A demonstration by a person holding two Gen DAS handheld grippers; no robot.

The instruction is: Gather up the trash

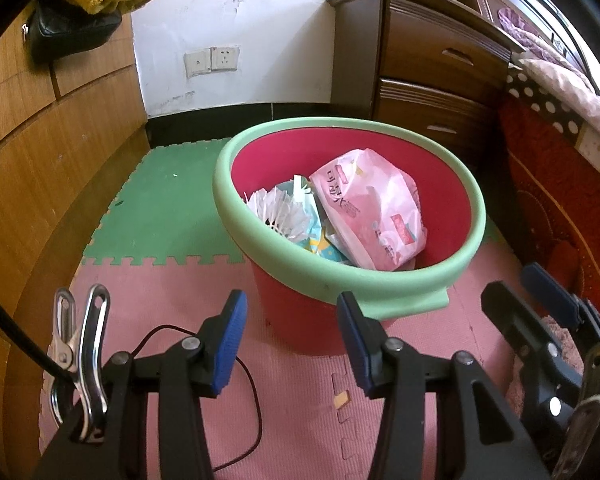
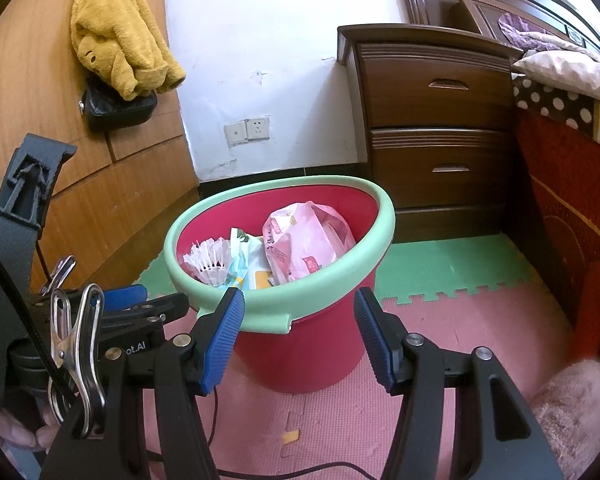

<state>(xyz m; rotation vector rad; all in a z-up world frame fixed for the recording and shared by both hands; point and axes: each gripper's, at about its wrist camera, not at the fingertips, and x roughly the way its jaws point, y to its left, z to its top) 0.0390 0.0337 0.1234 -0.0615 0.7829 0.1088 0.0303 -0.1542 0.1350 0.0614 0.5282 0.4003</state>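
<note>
A red bin with a green rim stands on the foam floor mats. Inside it lie a pink plastic wrapper, a white shuttlecock and a blue-and-yellow packet. My left gripper hovers just short of the bin's near side, open, with nothing between its blue pads. My right gripper stands beside it on the right, also open and holding nothing, its fingers on either side of the bin's near rim without touching it.
A dark wooden nightstand stands behind the bin, a bed with red cover to the right, a wooden wardrobe to the left. A thin cable lies on the pink mat. A fuzzy pink slipper sits at right.
</note>
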